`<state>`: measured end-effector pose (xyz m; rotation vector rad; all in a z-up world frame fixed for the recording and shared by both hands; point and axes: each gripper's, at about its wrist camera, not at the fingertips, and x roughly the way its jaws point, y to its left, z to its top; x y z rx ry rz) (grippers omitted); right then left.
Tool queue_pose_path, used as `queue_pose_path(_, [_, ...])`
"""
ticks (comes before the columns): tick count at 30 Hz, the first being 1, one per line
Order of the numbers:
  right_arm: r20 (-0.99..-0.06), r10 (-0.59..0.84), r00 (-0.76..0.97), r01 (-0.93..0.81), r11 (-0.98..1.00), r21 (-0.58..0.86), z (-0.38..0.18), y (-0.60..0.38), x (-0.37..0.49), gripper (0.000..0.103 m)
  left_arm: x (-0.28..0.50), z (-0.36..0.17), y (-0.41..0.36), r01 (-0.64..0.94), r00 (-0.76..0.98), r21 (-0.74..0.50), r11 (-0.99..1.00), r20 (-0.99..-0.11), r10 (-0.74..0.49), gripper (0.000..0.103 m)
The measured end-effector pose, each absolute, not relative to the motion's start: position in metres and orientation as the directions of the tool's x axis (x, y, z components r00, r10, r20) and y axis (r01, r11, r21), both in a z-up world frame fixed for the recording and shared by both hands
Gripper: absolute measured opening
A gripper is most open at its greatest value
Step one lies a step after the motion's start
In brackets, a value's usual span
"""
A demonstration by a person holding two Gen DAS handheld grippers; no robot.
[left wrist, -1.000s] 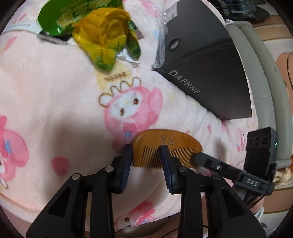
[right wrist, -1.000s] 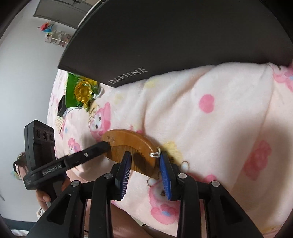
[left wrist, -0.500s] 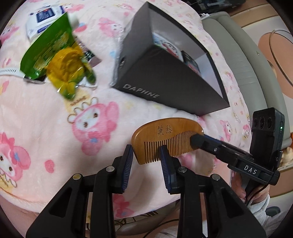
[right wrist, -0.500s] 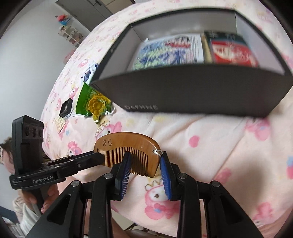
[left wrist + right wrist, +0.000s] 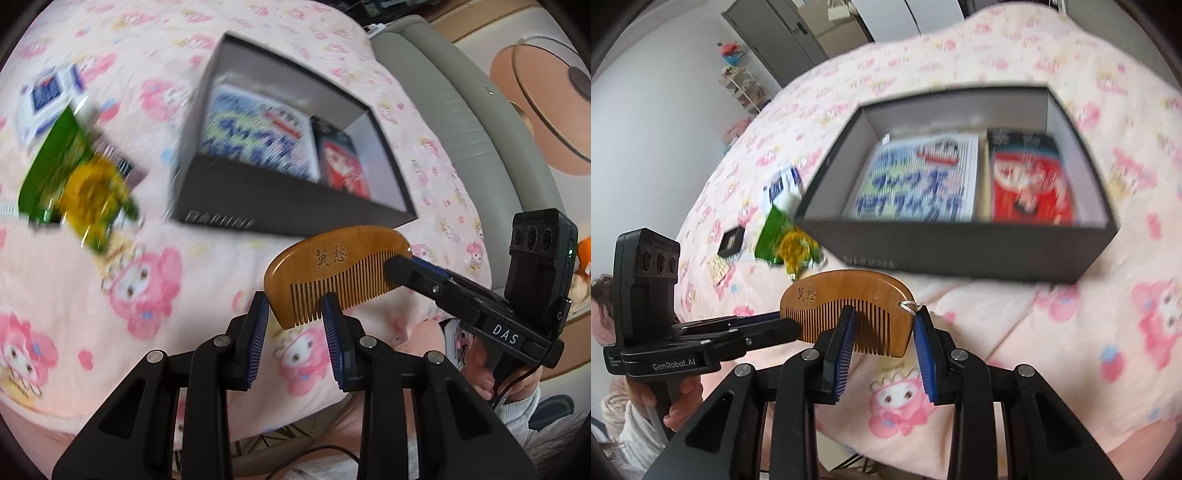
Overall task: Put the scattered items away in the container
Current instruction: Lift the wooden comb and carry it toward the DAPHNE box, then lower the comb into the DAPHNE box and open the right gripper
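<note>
The left gripper and the right gripper each had their blue-padded jaws partly closed on one end of a wooden comb, so that the two grippers together held the comb in the air above the pink cartoon-print blanket. In the left wrist view the right gripper came in from the right and clamped the comb's far end; in the right wrist view the left gripper did the same from the left. A small metal ring hung at the comb's right end. Beyond the comb sat an open dark box on the blanket, with a blue-and-white packet and a red packet lying side by side inside. To the left of the box lay a green and yellow wrapper, blurred, and a blue-and-white pack farther off.
</note>
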<state>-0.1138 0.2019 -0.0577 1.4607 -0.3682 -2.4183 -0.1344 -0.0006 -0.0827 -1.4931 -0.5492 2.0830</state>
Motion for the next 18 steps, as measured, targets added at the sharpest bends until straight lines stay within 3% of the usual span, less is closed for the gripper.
queue_pose_path(8, [-0.755,-0.376,-0.537,0.156,-0.924,0.350,-0.011,0.227,-0.136,0.028,-0.183,-0.038,0.024,-0.254,-0.337,-0.580,-0.774,-0.697,0.633,0.029])
queue_pose_path(18, [-0.726,-0.346,-0.594,0.145,-0.934,0.327,0.007,0.259,-0.185,0.028,-0.238,-0.038,0.059,-0.294,-0.319,-0.564,-0.772,-0.703,0.636,0.029])
